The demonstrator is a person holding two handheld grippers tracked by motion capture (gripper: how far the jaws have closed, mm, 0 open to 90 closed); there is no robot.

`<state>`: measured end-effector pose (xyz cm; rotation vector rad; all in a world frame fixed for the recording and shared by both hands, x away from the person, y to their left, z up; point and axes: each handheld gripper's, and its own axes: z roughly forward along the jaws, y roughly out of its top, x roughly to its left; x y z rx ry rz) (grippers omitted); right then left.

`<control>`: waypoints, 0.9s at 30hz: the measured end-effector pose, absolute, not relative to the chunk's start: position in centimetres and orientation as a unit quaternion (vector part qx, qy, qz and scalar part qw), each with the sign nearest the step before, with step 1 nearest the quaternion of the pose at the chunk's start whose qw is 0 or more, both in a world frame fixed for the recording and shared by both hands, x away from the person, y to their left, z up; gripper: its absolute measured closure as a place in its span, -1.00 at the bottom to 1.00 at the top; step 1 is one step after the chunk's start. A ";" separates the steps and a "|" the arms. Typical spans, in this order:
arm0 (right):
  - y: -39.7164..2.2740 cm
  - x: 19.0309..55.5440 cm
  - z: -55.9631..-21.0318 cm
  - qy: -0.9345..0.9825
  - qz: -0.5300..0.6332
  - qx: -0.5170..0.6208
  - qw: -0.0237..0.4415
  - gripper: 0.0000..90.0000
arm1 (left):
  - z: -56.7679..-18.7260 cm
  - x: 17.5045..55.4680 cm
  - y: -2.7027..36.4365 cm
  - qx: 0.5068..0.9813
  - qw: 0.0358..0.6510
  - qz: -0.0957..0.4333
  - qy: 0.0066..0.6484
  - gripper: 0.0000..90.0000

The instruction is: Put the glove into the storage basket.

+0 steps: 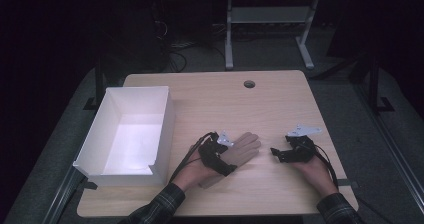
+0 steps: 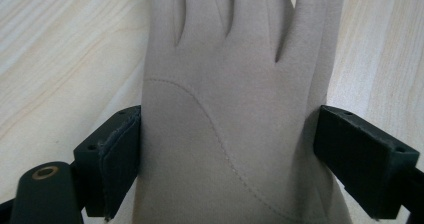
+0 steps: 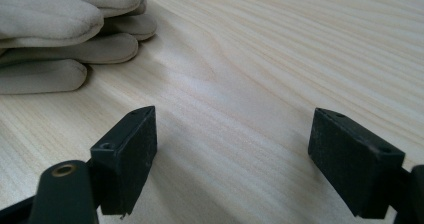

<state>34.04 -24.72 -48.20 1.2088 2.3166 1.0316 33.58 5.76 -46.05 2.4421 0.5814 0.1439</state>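
A beige glove [image 1: 246,145] lies flat on the wooden table [image 1: 280,104], fingers pointing up and to the right. My left gripper [image 1: 229,156] is open and straddles the glove's palm. In the left gripper view the glove [image 2: 230,99] fills the gap, and each of the two black pads [image 2: 120,159] touches one side edge of it. My right gripper [image 1: 278,154] rests on the table to the right of the glove, pointing left at it. It is open [image 3: 232,154] with only bare wood between the jaws, and the glove's fingertips [image 3: 65,39] lie ahead at upper left.
An open white box [image 1: 169,119] stands on the left part of the table, close to my left hand. A round cable hole [image 1: 249,84] sits near the far edge. A metal table frame [image 1: 270,19] stands on the floor beyond.
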 end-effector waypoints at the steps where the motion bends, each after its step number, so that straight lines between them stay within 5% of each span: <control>1: -24.7 34.0 -48.2 0.813 0.362 0.424 0.165 -0.57 | -46.1 33.6 5.8 0.924 0.309 0.053 0.219 -0.69; 10: -24.7 34.1 -48.2 0.814 0.363 0.422 0.168 -0.58 | -45.9 33.5 6.0 0.924 0.317 0.040 0.211 -0.38; 19: -24.7 34.0 -48.2 0.813 0.363 0.423 0.168 -0.58 | -45.6 33.3 6.0 0.923 0.323 0.008 0.209 0.32; 27: -24.7 34.0 -48.2 0.813 0.363 0.423 0.168 -0.58 | -45.5 33.7 6.1 0.917 0.329 -0.017 0.227 0.51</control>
